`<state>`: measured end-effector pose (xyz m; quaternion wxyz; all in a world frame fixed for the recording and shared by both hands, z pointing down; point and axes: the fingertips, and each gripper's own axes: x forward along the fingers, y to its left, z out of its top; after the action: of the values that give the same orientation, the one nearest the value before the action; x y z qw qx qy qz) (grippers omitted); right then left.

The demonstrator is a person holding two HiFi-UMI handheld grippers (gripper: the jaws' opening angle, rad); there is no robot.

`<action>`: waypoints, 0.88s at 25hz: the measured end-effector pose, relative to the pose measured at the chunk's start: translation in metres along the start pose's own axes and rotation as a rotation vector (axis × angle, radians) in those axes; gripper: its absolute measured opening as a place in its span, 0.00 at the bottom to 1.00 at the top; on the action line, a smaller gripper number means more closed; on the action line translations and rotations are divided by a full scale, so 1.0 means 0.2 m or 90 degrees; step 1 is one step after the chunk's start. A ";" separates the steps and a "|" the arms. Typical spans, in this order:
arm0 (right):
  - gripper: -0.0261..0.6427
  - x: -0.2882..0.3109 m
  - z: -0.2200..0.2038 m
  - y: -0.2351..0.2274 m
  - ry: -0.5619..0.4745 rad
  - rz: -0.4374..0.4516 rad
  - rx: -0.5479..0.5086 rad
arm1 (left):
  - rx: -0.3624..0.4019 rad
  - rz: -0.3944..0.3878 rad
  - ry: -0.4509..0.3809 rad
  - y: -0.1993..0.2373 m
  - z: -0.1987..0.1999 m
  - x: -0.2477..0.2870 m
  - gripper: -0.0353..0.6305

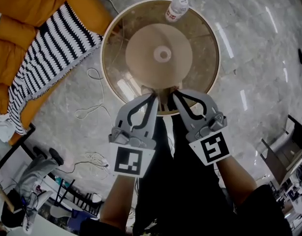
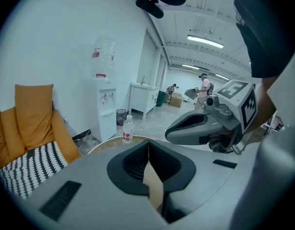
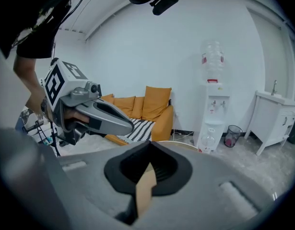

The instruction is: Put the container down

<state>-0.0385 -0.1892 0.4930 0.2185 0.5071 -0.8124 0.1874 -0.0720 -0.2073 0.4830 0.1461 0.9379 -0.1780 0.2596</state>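
There are two claws, the left claw and right claw, one container, one bottle, one tabletop, one sofa and one water cooler.

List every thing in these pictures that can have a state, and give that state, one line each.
Left gripper: shut on a tan edge of the container.
Right gripper: shut on the container too.
Container: held by both grippers at the near rim of the table.
Bottle: upright, capped, at the table's far rim.
Blanket: spread over the sofa.
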 end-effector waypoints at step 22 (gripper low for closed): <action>0.03 -0.61 0.66 0.12 -0.057 -0.039 -0.012 | 0.046 0.026 -0.064 -0.16 0.68 -0.56 0.07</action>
<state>-0.0350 -0.1585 0.3152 0.1925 0.5375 -0.8072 0.1499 -0.0896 -0.1989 0.3055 0.0975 0.9505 -0.1949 0.2215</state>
